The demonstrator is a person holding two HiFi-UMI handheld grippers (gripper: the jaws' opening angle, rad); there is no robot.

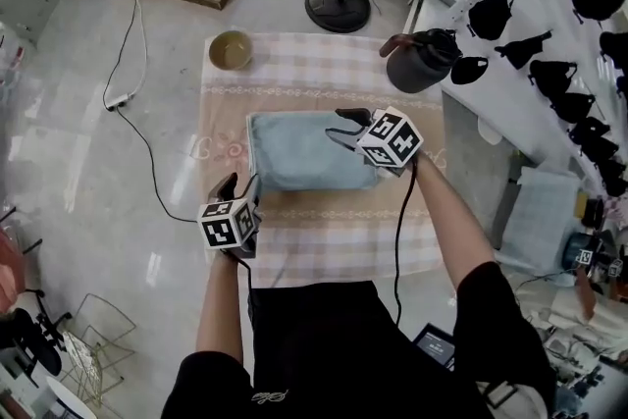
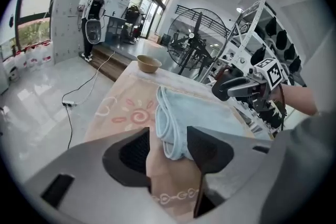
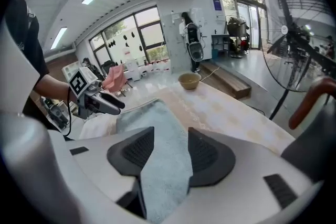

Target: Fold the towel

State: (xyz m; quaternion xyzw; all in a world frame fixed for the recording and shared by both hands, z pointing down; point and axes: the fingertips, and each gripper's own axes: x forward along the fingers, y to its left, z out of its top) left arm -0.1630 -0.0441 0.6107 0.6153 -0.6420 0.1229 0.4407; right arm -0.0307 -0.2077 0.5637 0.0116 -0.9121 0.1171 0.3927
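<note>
Spread over the table was a pink checked cloth point(image 1: 294, 245), on which a light blue terry towel point(image 1: 299, 152), folded into a rectangle, was laid flat. The left gripper point(image 1: 240, 183) was held just off the towel's near left corner, with its jaws parted and nothing clamped. The right gripper point(image 1: 345, 127) was held over the towel's right side, its jaws spread and the fabric seen between them unpinched. A round tan bowl point(image 1: 231, 50) was set beyond the towel's far left corner, and a dark grey jug point(image 1: 422, 64) beyond its far right.

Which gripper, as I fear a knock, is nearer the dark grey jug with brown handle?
Right. The right gripper hangs over the folded light blue towel's right side, a short way from the dark grey jug; the left gripper is at the towel's near left corner, farther off.
</note>
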